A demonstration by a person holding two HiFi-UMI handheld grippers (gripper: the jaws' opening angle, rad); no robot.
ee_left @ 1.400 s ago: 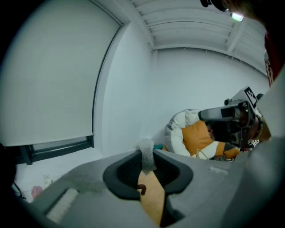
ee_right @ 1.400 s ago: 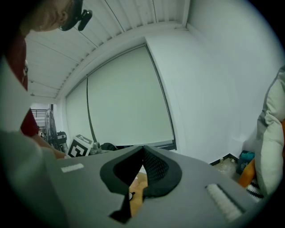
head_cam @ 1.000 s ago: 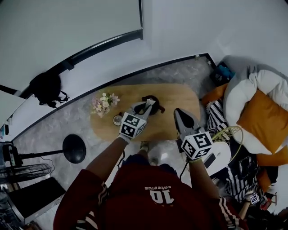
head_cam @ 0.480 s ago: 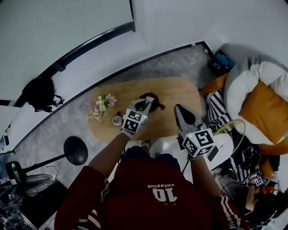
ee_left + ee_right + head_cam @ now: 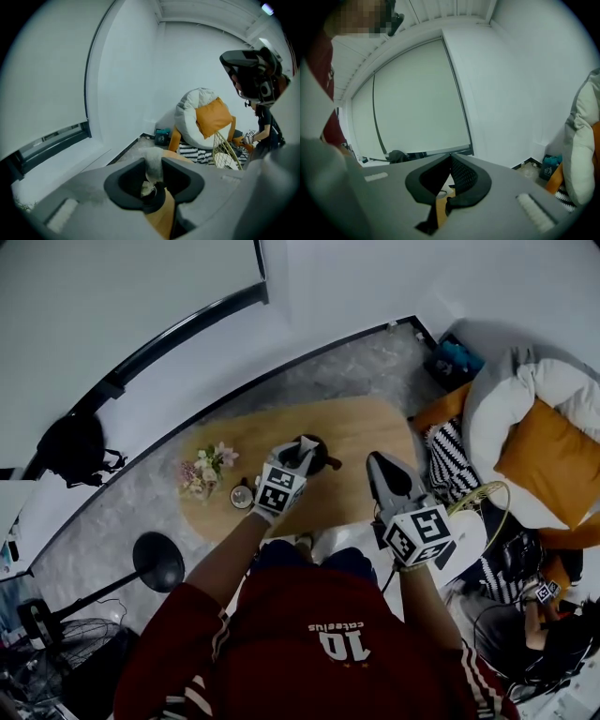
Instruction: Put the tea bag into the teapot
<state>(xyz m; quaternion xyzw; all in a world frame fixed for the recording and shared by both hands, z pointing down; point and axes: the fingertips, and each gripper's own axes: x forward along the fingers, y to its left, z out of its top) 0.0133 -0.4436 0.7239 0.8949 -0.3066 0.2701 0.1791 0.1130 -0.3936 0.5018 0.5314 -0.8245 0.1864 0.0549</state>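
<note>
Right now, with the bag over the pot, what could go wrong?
The left gripper is opening with the tea bag between its jaws above the teapot. The bag may cling to a pad or catch the rim and land on the table. Pulling back, the gripper could knock the cup beside it.

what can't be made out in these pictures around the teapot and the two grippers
- Inside of the black round teapot: head view, left gripper covers its mouth; that gripper's jaws are opening, white paper tea bag between them.
- Contents of the small round cup: head view, too small.
- Near edge of the oval wooden table: head view, partly behind the person's arms.
</note>
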